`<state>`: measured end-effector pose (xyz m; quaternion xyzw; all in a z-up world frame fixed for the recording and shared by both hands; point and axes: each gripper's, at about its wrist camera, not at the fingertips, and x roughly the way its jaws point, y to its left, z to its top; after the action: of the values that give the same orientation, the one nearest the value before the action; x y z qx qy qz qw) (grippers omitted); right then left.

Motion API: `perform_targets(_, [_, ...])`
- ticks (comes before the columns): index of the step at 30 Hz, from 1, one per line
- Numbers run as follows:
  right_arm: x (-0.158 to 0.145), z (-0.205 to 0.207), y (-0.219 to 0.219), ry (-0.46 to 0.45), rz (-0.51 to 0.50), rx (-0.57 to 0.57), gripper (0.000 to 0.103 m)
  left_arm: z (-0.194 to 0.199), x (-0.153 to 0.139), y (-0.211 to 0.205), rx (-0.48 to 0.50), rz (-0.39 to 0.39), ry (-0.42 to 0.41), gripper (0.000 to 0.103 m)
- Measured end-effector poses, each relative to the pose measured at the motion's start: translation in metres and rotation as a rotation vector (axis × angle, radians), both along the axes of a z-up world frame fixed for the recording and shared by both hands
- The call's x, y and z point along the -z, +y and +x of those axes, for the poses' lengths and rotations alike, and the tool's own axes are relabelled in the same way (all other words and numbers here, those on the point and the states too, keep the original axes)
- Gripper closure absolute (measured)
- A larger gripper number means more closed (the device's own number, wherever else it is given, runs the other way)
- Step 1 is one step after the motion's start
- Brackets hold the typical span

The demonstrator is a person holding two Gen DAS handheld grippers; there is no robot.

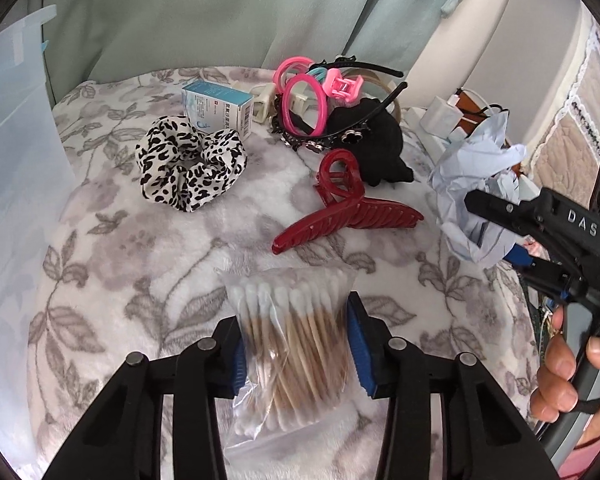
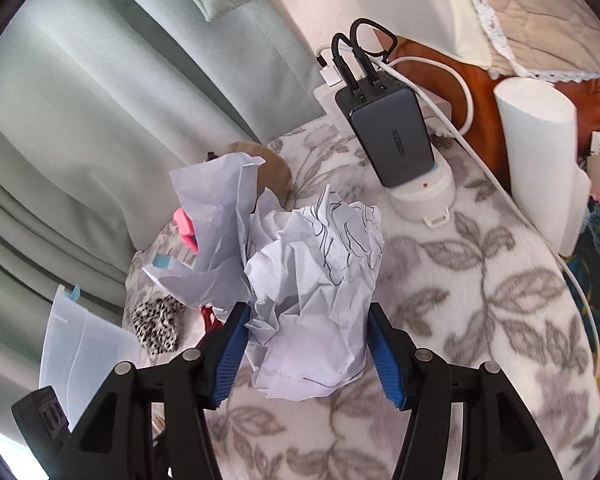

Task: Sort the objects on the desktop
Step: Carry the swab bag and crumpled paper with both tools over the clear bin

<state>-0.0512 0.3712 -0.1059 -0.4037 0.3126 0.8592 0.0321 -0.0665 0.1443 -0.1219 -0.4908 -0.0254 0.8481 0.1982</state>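
Note:
My left gripper is shut on a clear bag of cotton swabs; both blue pads press its sides, low in the left wrist view. My right gripper is shut on a ball of crumpled white paper, which it holds over the floral blanket. In the left wrist view that paper sits at the right edge, with a hand on the gripper's handle. Loose on the blanket lie a leopard-print scrunchie, a dark red claw clip, a small blue-and-white box and pink hair rings.
A translucent plastic bin stands at the left edge. Black headbands and a black cloth are piled at the back with a pink mini clip. A dark charger with cables is plugged in near a white cylinder. Green curtains hang behind.

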Motion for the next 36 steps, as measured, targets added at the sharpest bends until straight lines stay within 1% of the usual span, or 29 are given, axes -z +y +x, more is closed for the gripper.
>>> perform_targets(6, [-0.012, 0.015, -0.009, 0.018, 0.011, 0.0, 0.042, 0.018, -0.014, -0.011, 0.007, 0.029, 0.027, 0.061])
perform_targets(17, [-0.051, 0.038, -0.036, 0.114, 0.061, -0.043, 0.042, 0.041, -0.042, -0.031, -0.017, 0.088, 0.102, 0.062])
perform_targets(19, [-0.066, 0.052, -0.024, 0.134, 0.069, -0.056, 0.042, 0.046, -0.051, -0.038, -0.025, 0.105, 0.125, 0.062])
perform_targets(29, [-0.103, 0.066, -0.054, 0.234, 0.114, -0.118, 0.042, 0.064, -0.101, -0.068, -0.06, 0.188, 0.269, 0.062])
perform_targets(36, [-0.13, 0.067, -0.08, 0.313, 0.14, -0.184, 0.042, 0.075, -0.143, -0.103, -0.115, 0.256, 0.389, 0.063])
